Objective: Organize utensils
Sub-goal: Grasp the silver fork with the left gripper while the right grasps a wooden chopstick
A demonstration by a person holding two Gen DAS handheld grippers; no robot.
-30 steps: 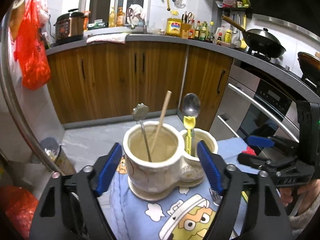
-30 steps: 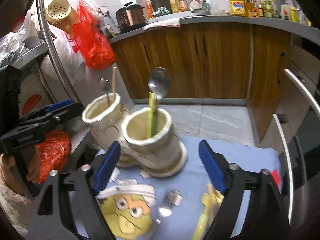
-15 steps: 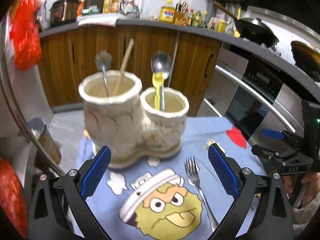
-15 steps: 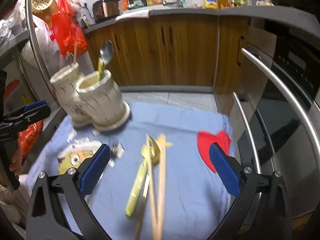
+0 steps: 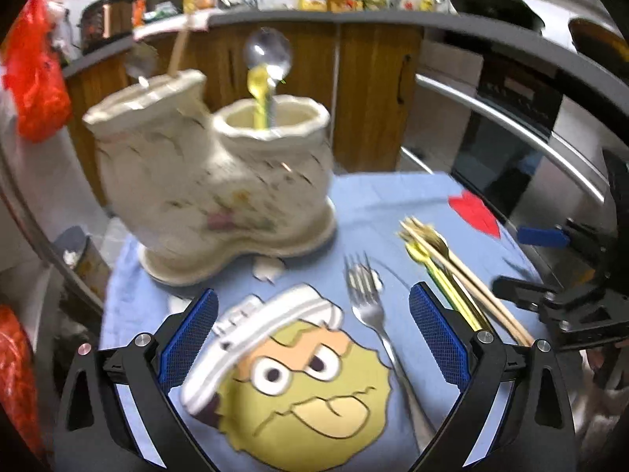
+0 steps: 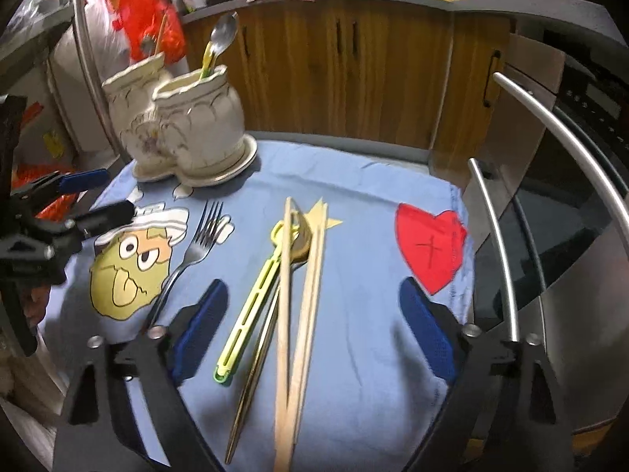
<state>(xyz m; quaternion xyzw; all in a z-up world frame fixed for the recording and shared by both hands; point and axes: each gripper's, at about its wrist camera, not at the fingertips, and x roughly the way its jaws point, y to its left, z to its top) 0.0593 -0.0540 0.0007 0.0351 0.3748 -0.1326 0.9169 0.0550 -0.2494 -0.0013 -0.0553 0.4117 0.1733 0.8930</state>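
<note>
A blue cloth [image 6: 365,204] printed with a yellow cartoon face and a red heart is spread over the table. A cream ceramic double-pot utensil holder [image 6: 184,126] is stood at the cloth's far left corner; a yellow-handled steel spoon [image 5: 265,74] is kept upright in its nearer pot. The left gripper [image 5: 312,334] is held spread wide, nothing grasped, above the cartoon face, with a steel fork [image 5: 373,314] lying between its jaws. The right gripper [image 6: 312,328], whose jaws have just been closing, is held unclenched over a pair of wooden chopsticks [image 6: 302,306], a yellow-green plastic utensil [image 6: 251,303] and a brass-coloured utensil [image 6: 255,369], all untouched.
</note>
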